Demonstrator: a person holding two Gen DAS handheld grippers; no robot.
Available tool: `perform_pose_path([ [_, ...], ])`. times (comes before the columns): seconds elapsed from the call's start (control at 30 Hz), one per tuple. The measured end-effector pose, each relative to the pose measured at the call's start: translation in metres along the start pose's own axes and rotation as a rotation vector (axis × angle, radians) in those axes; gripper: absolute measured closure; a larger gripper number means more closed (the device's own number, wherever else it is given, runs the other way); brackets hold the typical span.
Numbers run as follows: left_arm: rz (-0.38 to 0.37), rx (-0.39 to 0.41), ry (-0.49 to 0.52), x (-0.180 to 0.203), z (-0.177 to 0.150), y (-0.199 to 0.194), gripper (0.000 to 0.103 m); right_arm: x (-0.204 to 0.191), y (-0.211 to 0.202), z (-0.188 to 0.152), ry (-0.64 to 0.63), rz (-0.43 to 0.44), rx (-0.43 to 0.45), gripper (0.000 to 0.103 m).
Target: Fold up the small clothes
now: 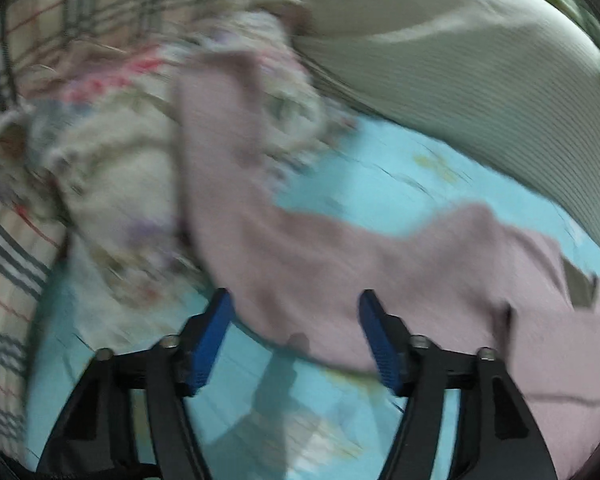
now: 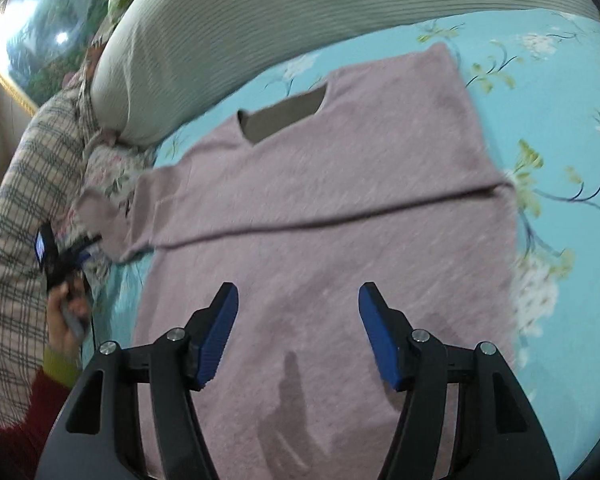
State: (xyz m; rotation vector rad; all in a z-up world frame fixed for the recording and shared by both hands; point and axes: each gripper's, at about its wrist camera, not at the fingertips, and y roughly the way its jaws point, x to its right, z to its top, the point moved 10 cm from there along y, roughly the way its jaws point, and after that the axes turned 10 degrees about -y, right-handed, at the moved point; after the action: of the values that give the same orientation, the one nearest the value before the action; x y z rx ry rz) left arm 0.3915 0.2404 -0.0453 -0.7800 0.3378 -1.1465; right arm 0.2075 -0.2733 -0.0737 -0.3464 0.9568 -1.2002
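Pink sweater [image 2: 332, 208] spread flat on the floral blue bedsheet [image 2: 560, 92], right tongs [image 2: 299, 300] gaping empty above its hem, bare sheet beyond its right edge, left tongs [image 1: 296, 304] likewise agape over its sleeve [image 1: 236, 152], striped bolster [image 2: 228, 32] ahead, no legible writing.

No readable text in either view

We find no words, labels, brands or numbers that we can read on the pink sweater [image 2: 320, 216], the blue floral bedsheet [image 2: 560, 128] or the ribbed pillow [image 2: 228, 40]. At the left of the right wrist view a small lit screen [image 2: 41, 246] glows on the left gripper, but it is too small and blurred for us to read.
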Motion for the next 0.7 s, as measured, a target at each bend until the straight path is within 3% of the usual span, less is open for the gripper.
perform_pose_path([
  [0.1, 0.073, 0.026, -0.046, -0.034, 0.035, 0.018, 0.029, -0.003, 0.001, -0.006, -0.010, 0.000, -0.027, 0.039],
  [0.33, 0.047, 0.022, -0.109, -0.051, 0.092, 0.054, 0.030, -0.006, 0.011, -0.014, -0.004, -0.019, -0.066, 0.039],
  [0.37, 0.040, 0.020, -0.121, -0.050, 0.096, 0.059, 0.042, -0.008, 0.011, -0.016, -0.004, -0.016, -0.068, 0.039],
  [0.4, 0.032, 0.019, -0.128, -0.050, 0.100, 0.063, 0.073, -0.010, 0.012, -0.016, -0.004, -0.014, -0.068, 0.039],
  [0.43, 0.017, 0.007, -0.128, -0.047, 0.104, 0.070, 0.092, -0.012, 0.011, -0.018, -0.005, -0.010, -0.065, 0.039],
  [0.47, 0.001, -0.007, -0.127, -0.044, 0.104, 0.073, 0.098, -0.014, 0.010, -0.019, -0.006, -0.008, -0.061, 0.039],
  [0.57, -0.013, 0.040, -0.099, -0.035, 0.107, 0.062, 0.099, -0.018, 0.007, -0.021, -0.011, -0.004, -0.052, 0.039],
  [0.7, -0.088, 0.116, -0.049, -0.011, 0.097, 0.021, 0.099, -0.022, 0.001, -0.023, -0.013, 0.014, -0.037, 0.039],
])
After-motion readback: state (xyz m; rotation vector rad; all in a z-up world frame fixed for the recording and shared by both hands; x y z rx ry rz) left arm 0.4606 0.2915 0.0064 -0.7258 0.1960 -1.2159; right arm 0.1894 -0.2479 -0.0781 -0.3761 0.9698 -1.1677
